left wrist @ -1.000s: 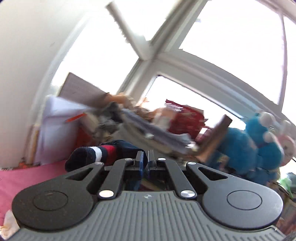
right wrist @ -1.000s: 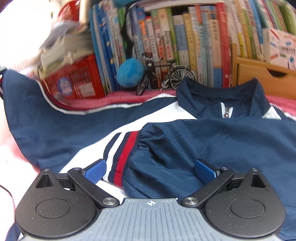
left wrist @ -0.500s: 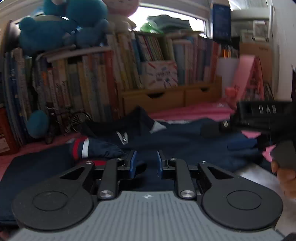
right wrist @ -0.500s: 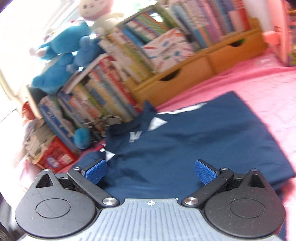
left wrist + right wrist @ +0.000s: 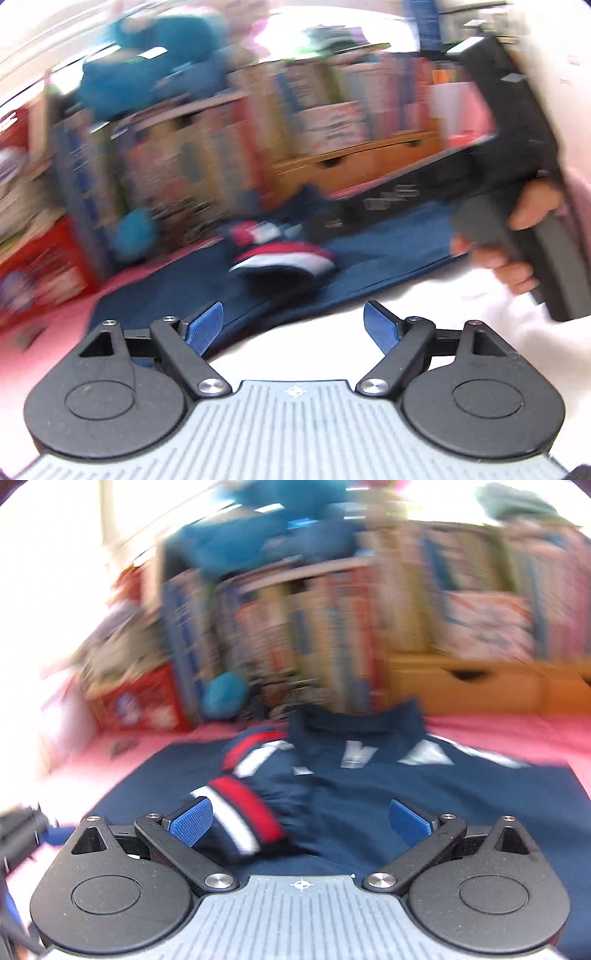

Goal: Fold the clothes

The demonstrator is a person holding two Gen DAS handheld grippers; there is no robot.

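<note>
Jaws of the left gripper (image 5: 291, 325) just opened wide, empty, short of the navy jacket's (image 5: 424, 797) hem; right gripper (image 5: 297, 821) spread too, nearer, striped cuff (image 5: 240, 812) between pads untouched, sleeve running away toward the collar (image 5: 354, 723).

This is a home, most likely a child's bedroom or study corner. At the far side a low bookshelf (image 5: 332, 635) is packed with colourful books, with wooden drawers (image 5: 469, 683) under it on the right. Blue plush toys (image 5: 258, 535) sit on top of it. A bright window (image 5: 332, 29) is behind, and a pink cover (image 5: 517, 738) is spread in front.
</note>
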